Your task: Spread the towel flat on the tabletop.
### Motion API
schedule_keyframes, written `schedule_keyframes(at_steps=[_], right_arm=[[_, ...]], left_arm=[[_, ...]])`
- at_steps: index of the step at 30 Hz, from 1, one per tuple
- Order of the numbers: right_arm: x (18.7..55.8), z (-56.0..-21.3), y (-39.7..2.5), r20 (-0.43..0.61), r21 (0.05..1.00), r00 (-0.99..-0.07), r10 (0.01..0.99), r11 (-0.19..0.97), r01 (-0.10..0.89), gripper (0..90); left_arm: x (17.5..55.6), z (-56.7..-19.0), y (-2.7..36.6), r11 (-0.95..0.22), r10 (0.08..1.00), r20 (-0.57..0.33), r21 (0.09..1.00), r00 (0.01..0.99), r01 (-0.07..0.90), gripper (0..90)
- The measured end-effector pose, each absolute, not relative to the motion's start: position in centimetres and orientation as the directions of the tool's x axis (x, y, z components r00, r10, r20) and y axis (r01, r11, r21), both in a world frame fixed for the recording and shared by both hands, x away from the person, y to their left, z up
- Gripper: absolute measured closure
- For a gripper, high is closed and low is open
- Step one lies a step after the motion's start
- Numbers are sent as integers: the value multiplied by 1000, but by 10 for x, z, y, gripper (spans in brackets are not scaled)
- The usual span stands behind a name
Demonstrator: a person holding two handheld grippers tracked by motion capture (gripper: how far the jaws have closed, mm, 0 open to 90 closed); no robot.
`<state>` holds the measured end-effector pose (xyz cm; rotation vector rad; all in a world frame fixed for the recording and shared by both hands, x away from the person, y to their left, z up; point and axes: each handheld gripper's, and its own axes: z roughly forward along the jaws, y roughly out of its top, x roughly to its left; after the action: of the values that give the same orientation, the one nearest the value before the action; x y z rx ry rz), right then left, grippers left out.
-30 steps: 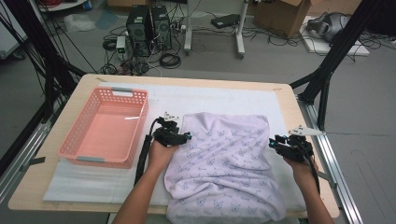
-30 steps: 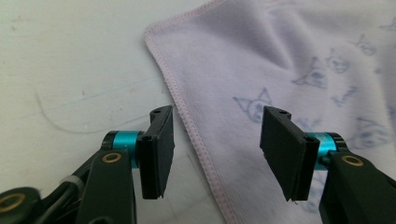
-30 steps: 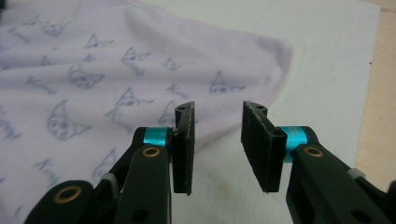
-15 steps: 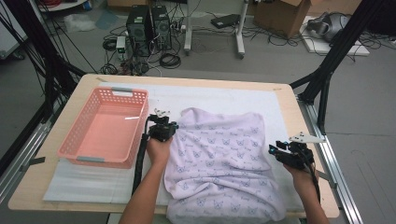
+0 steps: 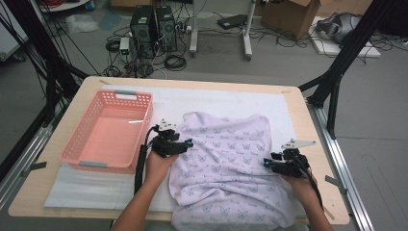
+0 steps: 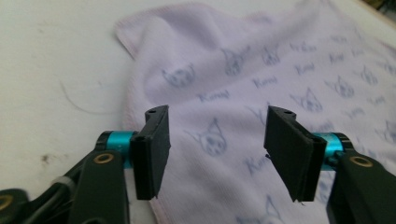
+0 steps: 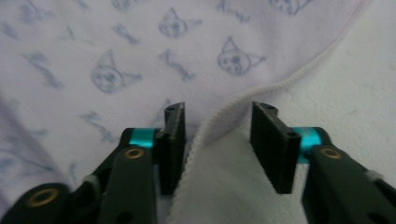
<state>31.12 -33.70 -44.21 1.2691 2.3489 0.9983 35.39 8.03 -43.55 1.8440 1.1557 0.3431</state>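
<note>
A lilac towel [image 5: 226,163] printed with small cat faces lies spread on the white mat, its near end hanging over the table's front edge. My left gripper [image 5: 186,143] stands open at the towel's left edge; in the left gripper view the gripper [image 6: 218,114] hovers over the towel [image 6: 261,70] with nothing between its jaws. My right gripper [image 5: 266,164] is at the towel's right edge. In the right gripper view the gripper [image 7: 219,108] is open, and the towel's hem [image 7: 261,91] runs up between the jaws, close to the left one.
An empty pink basket [image 5: 77,139] sits at the left of the table, close to my left hand. The white mat [image 5: 211,103] covers most of the wooden table [image 5: 308,125]. Computers, cables and boxes lie on the floor beyond the far edge.
My right gripper has moved nearer the person and leftward onto the towel's right edge. The left gripper shifted slightly and stays at the left edge.
</note>
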Motion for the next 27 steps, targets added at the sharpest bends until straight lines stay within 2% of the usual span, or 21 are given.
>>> schedule_keyframes(at_steps=[1,2,3,5,8,9,10,13,15,17,20,21,22,24,26,27], right_arm=[[311,-442,-337,69,693,-570,819,372,618,569],[314,-441,-338,52,698,-579,814,385,604,786],[317,-441,-339,53,697,-581,812,387,604,856],[322,-441,-342,6,705,-543,840,381,598,872],[333,-445,-348,-58,745,-433,899,328,581,875],[333,-445,-348,-58,745,-433,899,328,581,875],[339,-445,-353,-106,772,-349,931,298,561,875],[346,-448,-364,-77,779,-244,967,212,590,874],[346,-448,-369,4,784,-242,970,147,602,861],[342,-445,-368,5,791,-264,964,158,591,735],[334,-436,-369,12,812,-300,954,166,559,685],[331,-433,-370,20,820,-315,949,165,547,674],[327,-430,-371,31,825,-328,944,161,541,662],[320,-426,-371,36,829,-353,935,170,534,642],[313,-423,-372,54,835,-377,924,165,525,632],[310,-423,-372,55,835,-394,918,174,522,629]], left_arm=[[351,-437,80,-164,822,-203,811,532,562,388],[348,-438,79,-182,823,-186,809,537,558,390],[346,-443,80,-208,830,-174,786,530,582,389],[346,-445,81,-232,831,-172,757,528,611,376],[341,-445,80,-223,818,-191,764,543,605,385],[341,-445,80,-223,818,-191,764,543,605,384],[336,-446,78,-219,810,-196,773,553,595,385],[331,-449,74,-205,792,-237,764,562,611,390],[329,-450,71,-187,775,-270,766,571,616,399],[328,-450,68,-189,768,-274,767,579,613,410],[327,-452,59,-201,738,-285,772,611,603,454],[326,-452,52,-231,747,-237,783,621,578,483],[325,-452,50,-259,759,-192,788,622,559,548],[325,-451,49,-318,777,-102,788,621,527,740],[330,-449,51,-304,780,-131,776,612,553,856],[330,-449,51,-304,780,-131,776,612,553,860]])
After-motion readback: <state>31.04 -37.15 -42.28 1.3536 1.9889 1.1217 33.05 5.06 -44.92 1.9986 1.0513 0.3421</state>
